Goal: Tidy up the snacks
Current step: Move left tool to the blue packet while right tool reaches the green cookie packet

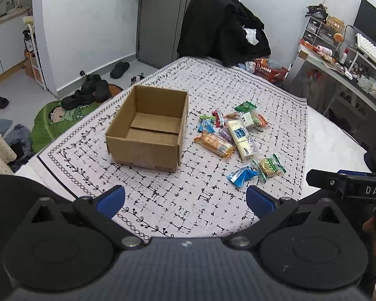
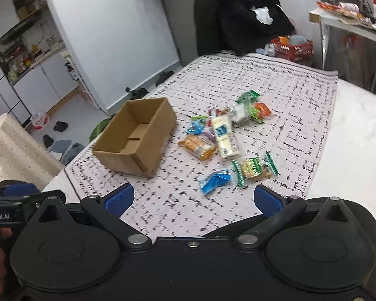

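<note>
We see the left gripper (image 1: 185, 199) held above the near edge of a bed, its blue-padded jaws spread wide with nothing between them. The right gripper (image 2: 194, 200) is in the same condition: jaws wide apart, holding nothing, poised above the patterned blanket (image 1: 213, 87) that covers the bed. In the left wrist view, part of the right gripper enters from the right edge, level with the left one.

An open cardboard box (image 1: 148, 130) stands upright on the blanket, left of centre. We see only its bare bottom flaps inside. The snacks lie loose on the blanket to the right of the box, apart from it:

- An orange packet (image 1: 214, 145) lies nearest the box, touching a long cream-coloured packet (image 1: 242, 138) on its right.
- A small purple packet (image 1: 225, 135) sits wedged between those two.
- A light blue packet (image 1: 206, 124) and a red one (image 1: 219, 118) lie just behind the orange packet.
- Further back, a green packet (image 1: 245, 106), a white one (image 1: 248, 119) and a small orange one (image 1: 262, 120) are clustered together.
- Closest to the grippers, a blue packet (image 1: 242, 176) and a green-ended packet (image 1: 269, 166) lie side by side (both just ahead of the right gripper's jaws in its own view).

Shoes (image 1: 87, 94) and a green mat (image 1: 55, 123) are on the floor beyond the box. Dark clothing (image 1: 220, 25) is draped at the far end of the bed, and a red basket (image 1: 269, 70) sits beside it.
</note>
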A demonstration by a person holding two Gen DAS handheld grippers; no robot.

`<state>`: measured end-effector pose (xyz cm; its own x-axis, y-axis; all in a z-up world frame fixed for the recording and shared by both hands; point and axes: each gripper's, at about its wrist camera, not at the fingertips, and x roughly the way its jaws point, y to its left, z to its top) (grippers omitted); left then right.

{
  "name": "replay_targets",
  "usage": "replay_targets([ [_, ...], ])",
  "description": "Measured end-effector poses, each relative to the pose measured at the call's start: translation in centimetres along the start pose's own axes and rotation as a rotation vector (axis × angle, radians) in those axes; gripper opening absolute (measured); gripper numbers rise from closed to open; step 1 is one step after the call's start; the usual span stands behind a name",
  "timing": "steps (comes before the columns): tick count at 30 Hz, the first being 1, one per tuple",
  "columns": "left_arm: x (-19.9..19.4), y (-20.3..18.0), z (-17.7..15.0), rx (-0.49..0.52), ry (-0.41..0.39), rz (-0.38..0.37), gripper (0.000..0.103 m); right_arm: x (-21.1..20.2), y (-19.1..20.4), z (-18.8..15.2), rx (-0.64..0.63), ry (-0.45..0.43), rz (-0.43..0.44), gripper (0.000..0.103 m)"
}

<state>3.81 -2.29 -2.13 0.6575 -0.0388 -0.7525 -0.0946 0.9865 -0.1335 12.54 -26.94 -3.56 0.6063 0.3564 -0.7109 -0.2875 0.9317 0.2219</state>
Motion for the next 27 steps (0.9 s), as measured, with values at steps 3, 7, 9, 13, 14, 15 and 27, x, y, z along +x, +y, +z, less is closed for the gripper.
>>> replay_targets([
  [3,1.3,-0.4,0.2,-0.002,0.022,-0.004,0.102,0.8,-1.0,0.3,0.013,0.010,-0.006,0.103],
  [7,3.1,-1.2,0.7,0.018,0.042,-0.005,0.101,2.0,-2.3,0.9,0.015,0.018,-0.019,0.103],
  [9,3.9,-1.5,1.3,0.005,0.044,-0.014,0.101,2.6,-2.9,1.4,0.022,0.030,-0.025,0.103],
  [13,5.2,-2.3,2.3,0.015,0.047,-0.012,0.101,3.7,-3.8,2.3,0.024,0.039,-0.031,0.103],
  [14,5.5,-2.4,2.5,0.010,0.051,-0.014,0.101,4.0,-4.0,2.4,0.027,0.045,-0.030,0.103],
  [15,5.9,-2.5,2.8,0.005,0.056,-0.018,0.101,4.3,-4.3,2.6,0.030,0.052,-0.030,0.103],
  [27,10.3,-4.5,3.7,-0.012,0.092,-0.008,0.101,7.8,-7.1,2.7,0.081,0.103,-0.025,0.103],
])
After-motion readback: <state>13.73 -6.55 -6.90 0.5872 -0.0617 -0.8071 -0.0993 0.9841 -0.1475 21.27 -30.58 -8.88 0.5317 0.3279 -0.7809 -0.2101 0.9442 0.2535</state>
